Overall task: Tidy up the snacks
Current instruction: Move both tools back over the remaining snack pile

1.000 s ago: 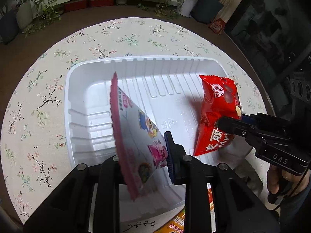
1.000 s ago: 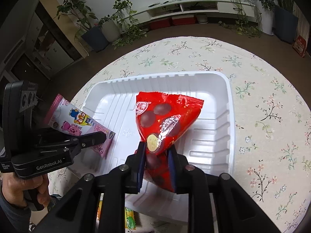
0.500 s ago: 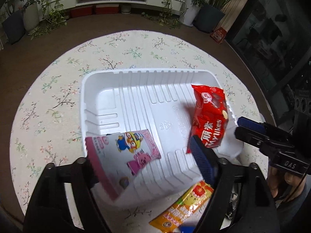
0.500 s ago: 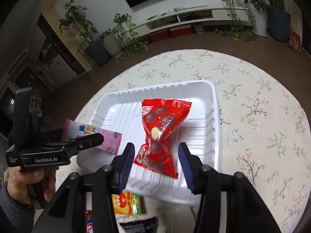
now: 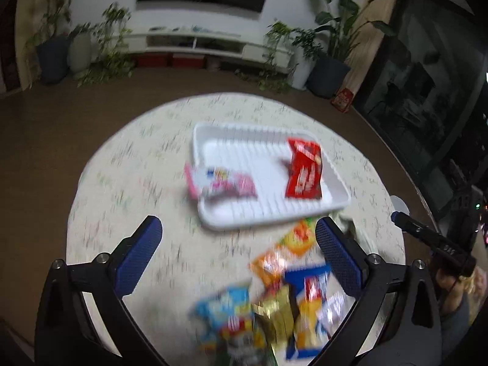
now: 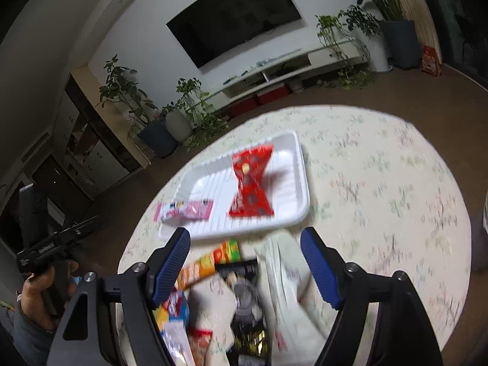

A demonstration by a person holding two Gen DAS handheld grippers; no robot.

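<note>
A white tray [image 5: 213,216] [image 6: 300,164] sits on the round floral table. A red snack bag [image 5: 303,169] [image 6: 251,183] lies in its right part. A pink snack pack [image 5: 222,181] [image 6: 186,210] lies over its near left rim. My left gripper [image 5: 236,244] is open and empty, pulled back above the table. My right gripper [image 6: 245,256] is open and empty too, above a pile of loose snack packs [image 5: 274,302] [image 6: 213,299]. Both views are motion-blurred.
An orange-yellow pack [image 5: 289,247] [image 6: 210,263] lies just before the tray. A white plastic bag [image 6: 286,277] and a dark pack [image 6: 244,289] lie in the pile. The table edge [image 5: 73,213] curves at left. Plants and a TV cabinet stand far behind.
Both grippers have let go of their packs into the tray, opened wide and drawn back and up. The pile of loose snacks has come into view.
</note>
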